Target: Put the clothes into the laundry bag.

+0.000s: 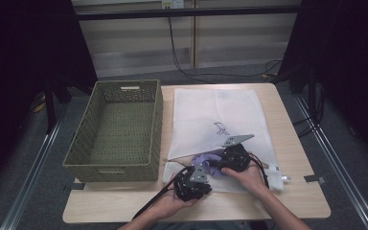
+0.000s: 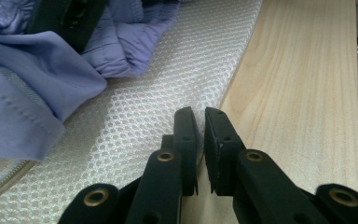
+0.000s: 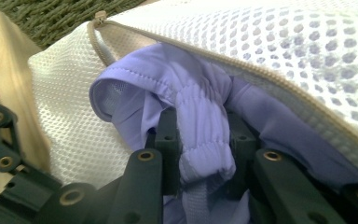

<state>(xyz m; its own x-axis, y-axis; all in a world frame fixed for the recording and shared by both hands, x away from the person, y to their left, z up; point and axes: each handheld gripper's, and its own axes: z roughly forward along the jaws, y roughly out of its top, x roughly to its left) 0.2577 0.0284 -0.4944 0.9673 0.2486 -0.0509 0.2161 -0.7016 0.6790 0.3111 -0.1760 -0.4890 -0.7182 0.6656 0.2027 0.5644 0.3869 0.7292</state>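
Table (image 1: 297, 191): green woven basket (image 1: 117, 129) on left, white mesh bag (image 1: 211, 120) beside it. Lilac garment (image 3: 200, 107) at bag's open zipper. Right gripper (image 3: 205, 135) clamped on garment. Left gripper (image 2: 200, 126) pinching bag's edge.

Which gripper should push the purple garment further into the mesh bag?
Right. The right gripper has the purple garment between its jaws at the mesh laundry bag opening; the left gripper pinches the bag's edge.
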